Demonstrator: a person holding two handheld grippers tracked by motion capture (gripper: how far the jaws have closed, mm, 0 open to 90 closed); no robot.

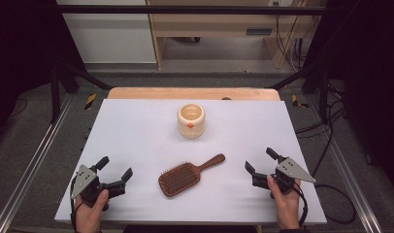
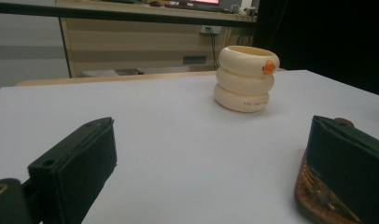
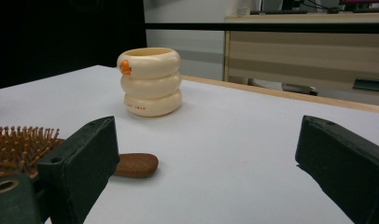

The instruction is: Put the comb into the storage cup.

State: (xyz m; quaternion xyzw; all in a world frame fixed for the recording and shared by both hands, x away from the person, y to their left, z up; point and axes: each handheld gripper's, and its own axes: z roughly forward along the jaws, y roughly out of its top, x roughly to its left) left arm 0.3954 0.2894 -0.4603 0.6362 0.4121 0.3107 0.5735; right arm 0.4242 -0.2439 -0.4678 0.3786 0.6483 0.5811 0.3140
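A brown wooden hairbrush (image 1: pixel 185 175) lies bristles up near the table's front, its handle pointing to the back right. A cream ribbed cup (image 1: pixel 191 120) with an orange mark stands upright at the middle back. My left gripper (image 1: pixel 116 168) rests at the front left, open, nothing between its jaws. At the front right my right gripper (image 1: pixel 259 160) is open and empty too. In the left gripper view the cup (image 2: pixel 246 78) stands ahead and the brush (image 2: pixel 318 196) peeks past the right jaw. The right gripper view has the cup (image 3: pixel 150 81) and the brush handle (image 3: pixel 134 164) at left.
The white table top (image 1: pixel 137 131) has a wooden strip (image 1: pixel 192 93) along its back edge. Beyond it is grey floor, a pale wooden cabinet (image 1: pixel 214 29) and cables at the right. Metal rails run along both sides of the table.
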